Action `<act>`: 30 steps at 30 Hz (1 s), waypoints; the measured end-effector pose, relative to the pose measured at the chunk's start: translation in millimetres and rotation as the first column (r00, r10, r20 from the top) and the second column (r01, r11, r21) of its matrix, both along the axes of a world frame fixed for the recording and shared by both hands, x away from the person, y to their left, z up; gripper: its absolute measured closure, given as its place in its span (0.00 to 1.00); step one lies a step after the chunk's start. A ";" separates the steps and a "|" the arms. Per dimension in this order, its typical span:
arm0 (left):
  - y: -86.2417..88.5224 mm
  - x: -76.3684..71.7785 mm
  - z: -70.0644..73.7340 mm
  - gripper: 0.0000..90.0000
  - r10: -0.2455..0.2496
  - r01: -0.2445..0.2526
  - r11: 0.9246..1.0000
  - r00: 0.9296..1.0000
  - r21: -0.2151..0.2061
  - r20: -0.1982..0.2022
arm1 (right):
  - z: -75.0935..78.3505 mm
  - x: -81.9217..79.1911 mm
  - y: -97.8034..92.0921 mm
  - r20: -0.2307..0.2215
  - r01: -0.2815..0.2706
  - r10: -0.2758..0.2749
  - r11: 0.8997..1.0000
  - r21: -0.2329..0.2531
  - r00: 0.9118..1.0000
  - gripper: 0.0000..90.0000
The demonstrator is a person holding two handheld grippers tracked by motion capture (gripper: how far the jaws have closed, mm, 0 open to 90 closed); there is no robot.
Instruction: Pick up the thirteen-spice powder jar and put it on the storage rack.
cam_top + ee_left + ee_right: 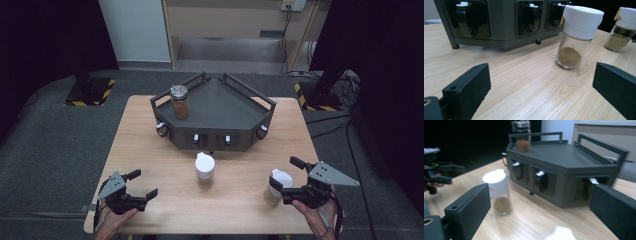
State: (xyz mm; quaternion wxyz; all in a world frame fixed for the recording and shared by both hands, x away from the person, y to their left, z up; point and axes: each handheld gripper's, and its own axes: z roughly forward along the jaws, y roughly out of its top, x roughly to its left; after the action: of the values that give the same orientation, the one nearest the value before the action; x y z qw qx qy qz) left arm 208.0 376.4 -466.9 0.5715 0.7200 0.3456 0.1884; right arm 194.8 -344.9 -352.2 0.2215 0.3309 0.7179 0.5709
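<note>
We see the left gripper [141, 186] at about seven o'clock on the light wooden table [150, 150], its jaws standing wide apart with nothing between them; in the left gripper view only bare wood lies between the two black jaws. The right gripper [286, 174] sits at about five o'clock, its jaws likewise spread wide, with a white-capped glass spice jar holding pale powder [277, 187] standing upright just beside it, between the two jaw tips in the high view. We cannot tell whether either jaw touches that jar.

A second white-capped glass jar of brown powder [204, 170] stands upright near the table's centre, at six o'clock from the dark grey angular metal rack [227, 107], well apart from both grippers. In the left gripper view this jar [577, 35] stands ahead at one o'clock, with the pale-powder jar [622, 27] farther off at two o'clock.

On top of the rack, at its ten o'clock corner, stands a silver-lidded glass jar of reddish-brown spice [179, 102].
</note>
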 end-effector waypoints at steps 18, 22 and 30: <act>-2.0 1.3 1.7 0.01 -0.015 0.015 0.999 1.000 0.028 0.003 | 9.2 52.8 76.9 -0.018 -0.186 0.185 0.979 -0.083 0.982 0.04; -2.0 1.8 1.4 0.01 -0.019 0.019 0.999 1.000 0.026 0.000 | 7.0 63.6 90.7 -0.039 -0.221 0.218 0.970 -0.096 0.975 0.04; -2.5 2.8 1.6 0.02 -0.025 0.025 0.999 1.000 0.031 -0.004 | 0.5 81.1 113.7 -0.070 -0.268 0.262 0.957 -0.110 0.963 0.05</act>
State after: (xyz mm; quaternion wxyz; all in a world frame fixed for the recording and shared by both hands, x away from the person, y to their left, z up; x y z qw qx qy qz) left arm 210.8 373.9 -465.3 0.5620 0.7333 0.3346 0.1855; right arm 275.9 -231.2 -351.8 0.1427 0.2334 0.7943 0.5425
